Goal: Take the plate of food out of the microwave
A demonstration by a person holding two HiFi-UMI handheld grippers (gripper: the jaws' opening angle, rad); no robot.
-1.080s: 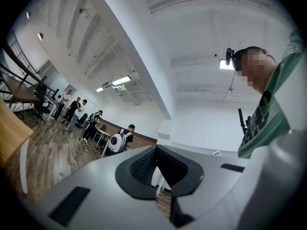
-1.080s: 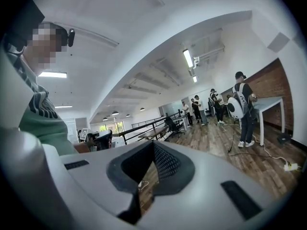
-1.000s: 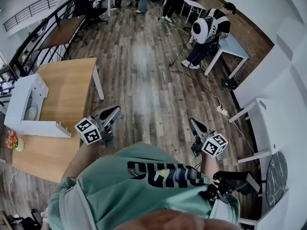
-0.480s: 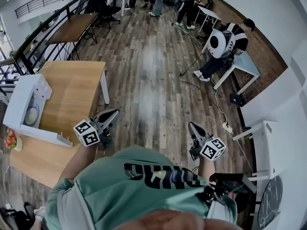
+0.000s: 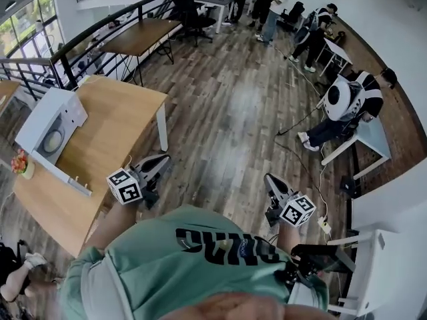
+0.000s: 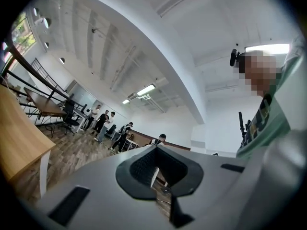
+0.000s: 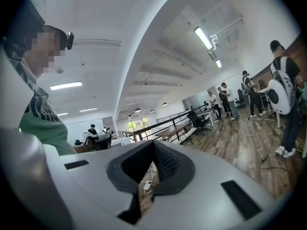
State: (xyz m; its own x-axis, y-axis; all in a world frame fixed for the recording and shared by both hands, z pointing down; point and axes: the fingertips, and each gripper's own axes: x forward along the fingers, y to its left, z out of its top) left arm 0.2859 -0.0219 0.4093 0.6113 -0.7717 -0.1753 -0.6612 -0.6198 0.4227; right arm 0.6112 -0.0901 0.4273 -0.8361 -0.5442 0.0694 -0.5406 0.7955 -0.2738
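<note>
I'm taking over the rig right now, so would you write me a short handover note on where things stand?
Left gripper: jaws shut, empty, held in the air near the edge of the wooden table.
Right gripper: jaws shut, empty, over the floor.
Microwave: on that table, off to the person's left, out of reach of both grippers, door open. The plate sits inside.
Done: door is open.
Left: step up to the microwave, grip the plate, draw it out.
</note>
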